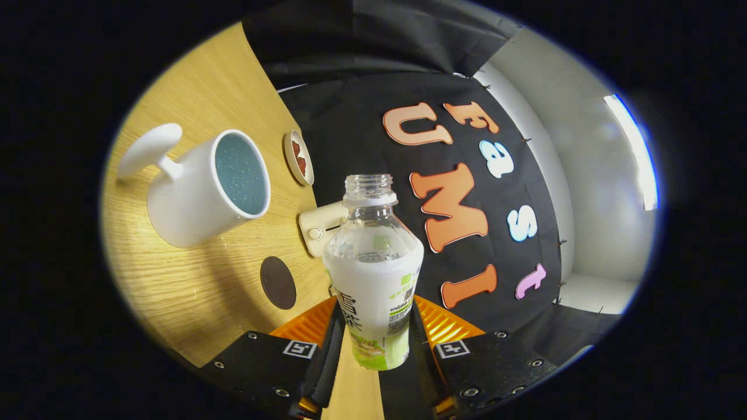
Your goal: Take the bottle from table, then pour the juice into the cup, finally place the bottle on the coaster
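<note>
A clear, uncapped plastic bottle with a white and green label stands between my two fingers, and my gripper is shut on its lower body. The whole view is rolled to one side, so the wooden table stands tilted. A white cup with a blue speckled inside and a long handle lies ahead of the fingers to the left, its mouth facing the bottle. The round dark brown coaster lies flat on the table between the cup and my left finger.
A small bowl holding reddish pieces sits beyond the cup near the table's far edge. A cream-coloured device with a round knob is right behind the bottle. The black cloth wall rises beyond the table edge.
</note>
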The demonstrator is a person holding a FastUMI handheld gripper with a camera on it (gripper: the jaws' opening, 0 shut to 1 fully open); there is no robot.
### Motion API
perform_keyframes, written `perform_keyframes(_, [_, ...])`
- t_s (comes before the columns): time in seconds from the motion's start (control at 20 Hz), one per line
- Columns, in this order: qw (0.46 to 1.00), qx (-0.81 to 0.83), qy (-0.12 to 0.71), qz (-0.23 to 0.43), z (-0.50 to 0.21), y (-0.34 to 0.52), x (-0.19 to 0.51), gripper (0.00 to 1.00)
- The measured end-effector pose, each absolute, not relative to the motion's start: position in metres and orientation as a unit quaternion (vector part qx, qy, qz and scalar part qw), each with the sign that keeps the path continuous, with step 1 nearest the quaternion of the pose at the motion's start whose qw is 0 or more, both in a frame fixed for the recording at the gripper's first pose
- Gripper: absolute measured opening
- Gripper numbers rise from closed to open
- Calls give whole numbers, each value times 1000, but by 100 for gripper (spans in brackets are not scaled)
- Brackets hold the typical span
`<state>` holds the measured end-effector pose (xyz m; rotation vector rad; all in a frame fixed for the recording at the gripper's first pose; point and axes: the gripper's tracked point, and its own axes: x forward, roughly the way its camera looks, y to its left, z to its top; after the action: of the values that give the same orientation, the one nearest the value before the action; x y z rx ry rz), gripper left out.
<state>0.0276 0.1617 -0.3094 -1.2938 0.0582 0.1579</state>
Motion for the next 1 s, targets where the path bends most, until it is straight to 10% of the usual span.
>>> perform_keyframes(1.0, [700,-709,-36,78,-310,179,34,59])
